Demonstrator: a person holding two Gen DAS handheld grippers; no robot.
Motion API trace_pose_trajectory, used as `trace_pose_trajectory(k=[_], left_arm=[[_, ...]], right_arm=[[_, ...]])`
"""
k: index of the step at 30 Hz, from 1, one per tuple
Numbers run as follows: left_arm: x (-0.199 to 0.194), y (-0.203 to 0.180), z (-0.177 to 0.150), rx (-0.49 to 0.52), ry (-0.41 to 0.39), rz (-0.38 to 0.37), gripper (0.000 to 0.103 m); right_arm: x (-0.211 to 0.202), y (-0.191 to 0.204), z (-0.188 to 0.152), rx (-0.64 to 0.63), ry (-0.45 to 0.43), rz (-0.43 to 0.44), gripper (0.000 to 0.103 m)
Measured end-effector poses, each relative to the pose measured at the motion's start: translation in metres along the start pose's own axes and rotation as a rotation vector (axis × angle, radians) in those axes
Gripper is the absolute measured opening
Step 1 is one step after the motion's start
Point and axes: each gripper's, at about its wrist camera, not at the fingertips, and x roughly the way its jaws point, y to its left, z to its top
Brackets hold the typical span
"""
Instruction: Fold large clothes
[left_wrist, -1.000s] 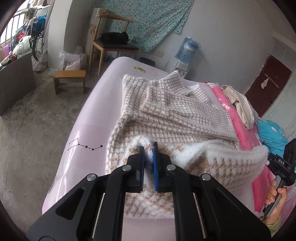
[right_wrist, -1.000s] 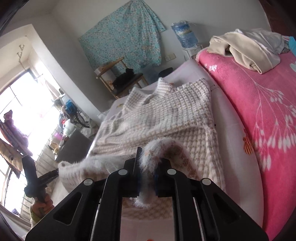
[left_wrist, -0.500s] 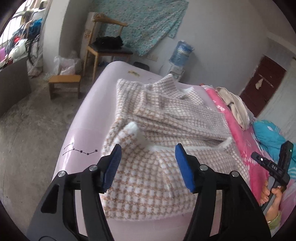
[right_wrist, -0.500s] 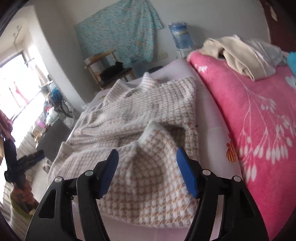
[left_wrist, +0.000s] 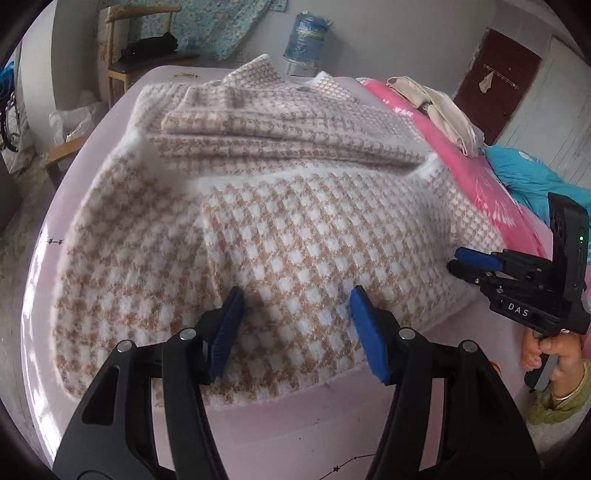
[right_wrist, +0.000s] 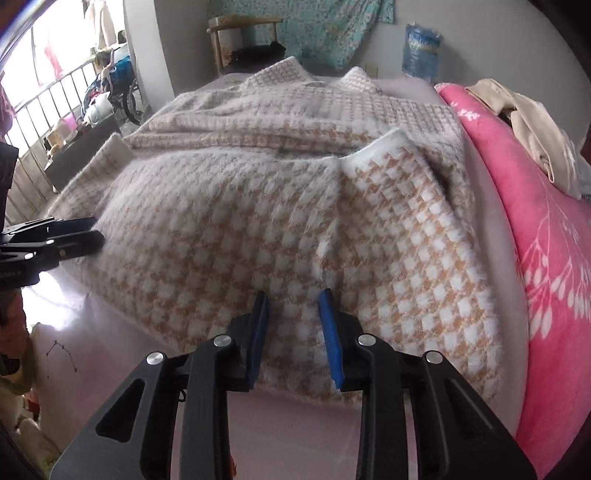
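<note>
A fuzzy tan-and-white houndstooth sweater (left_wrist: 295, 206) lies on the pale pink bed (left_wrist: 295, 417), its lower part folded up over the body. My left gripper (left_wrist: 295, 295) hovers open over the near folded edge, with nothing pinched. My right gripper (right_wrist: 293, 295) hangs over the near edge of the sweater (right_wrist: 229, 229). Its jaws are closing. Cloth shows in the gap, but neither pad presses on it. The right gripper (left_wrist: 476, 262) also shows in the left wrist view at the sweater's right edge, held by a hand (left_wrist: 554, 354). The left gripper (right_wrist: 74, 236) shows in the right wrist view at the left edge.
A bright pink blanket (right_wrist: 546, 236) covers the bed's right side, with beige clothes (right_wrist: 535, 125) piled on it. A wooden chair (left_wrist: 147, 55) and a water bottle (left_wrist: 308, 35) stand past the bed's far end. Bare concrete floor lies to the left.
Both grippers let go of the sweater's edge, which now lies folded on the body. Both came down toward the near fold. The right jaws opened wide, then narrowed.
</note>
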Motion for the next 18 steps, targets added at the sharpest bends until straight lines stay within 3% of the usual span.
trace_pose_trajectory(k=[4, 10, 14, 18], left_arm=[[-0.034, 0.007, -0.010, -0.038, -0.064, -0.020, 0.056], [-0.071, 0.030, -0.045, -0.166, -0.096, -0.057, 0.059], [-0.065, 0.063, -0.064, -0.343, -0.073, -0.067, 0.061], [-0.055, 0.093, -0.067, -0.511, -0.124, -0.147, 0.061]], right_arm=[[-0.026, -0.017, -0.013, 0.096, -0.022, 0.082, 0.032], [-0.057, -0.048, -0.053, 0.242, 0.016, 0.071, 0.066], [-0.052, -0.064, -0.071, 0.321, 0.059, 0.052, 0.068], [-0.039, -0.068, -0.066, 0.374, 0.039, 0.047, 0.069]])
